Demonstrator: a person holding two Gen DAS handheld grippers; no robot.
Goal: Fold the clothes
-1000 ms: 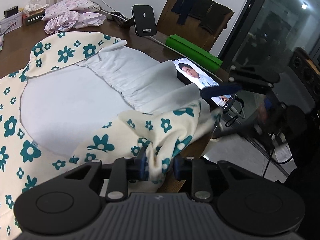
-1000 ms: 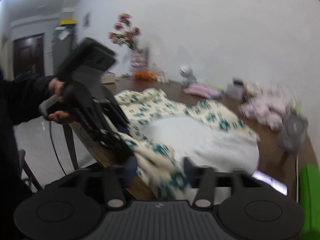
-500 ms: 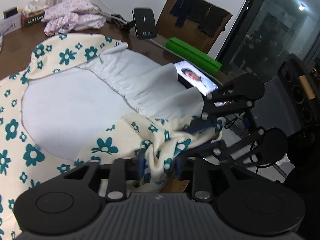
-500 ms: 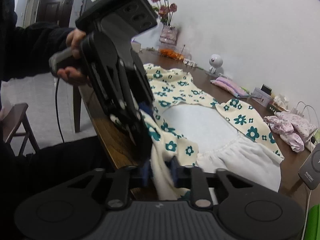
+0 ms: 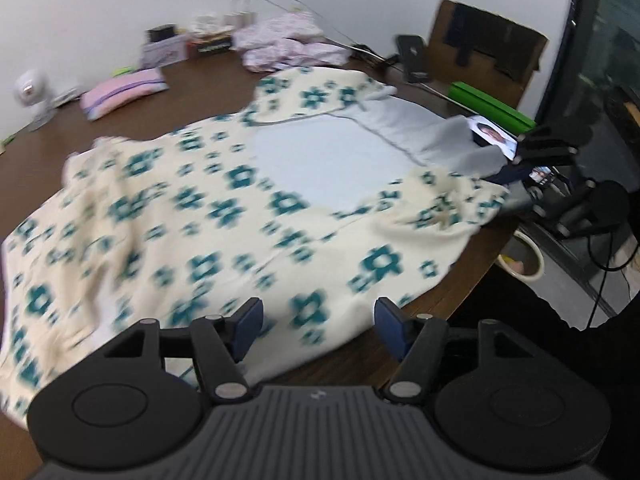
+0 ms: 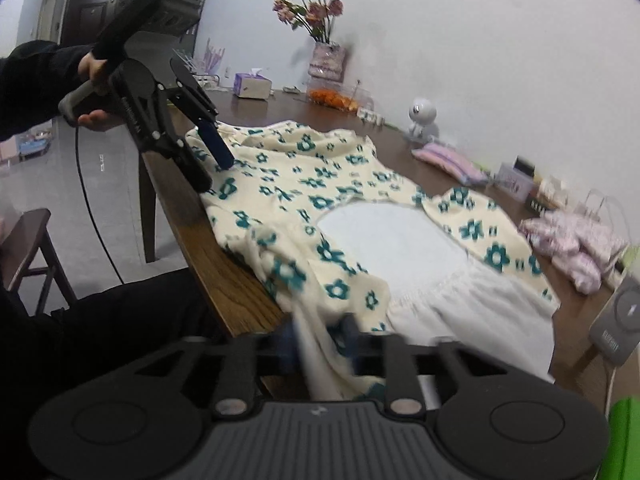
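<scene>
Garment (image 5: 224,216), cream with teal flowers and a white lining, lies spread across the brown table (image 5: 192,92), one edge hanging over the near side. The left gripper (image 5: 318,326) hovers above the cloth near the table edge, its jaws wide and opening, nothing between them; in the right wrist view it (image 6: 214,174) shows over the far corner of the garment, held by a hand (image 6: 94,92) in a dark sleeve. The right gripper (image 6: 318,346) has a fold of the hem between its jaws, which are opening; the view is blurred there, so whether the pads press on the cloth cannot be told, though they look clear of it. A phone (image 5: 494,136) with a lit screen lies just beside the lining. A vase (image 6: 326,62) of flowers stands by the wall.
</scene>
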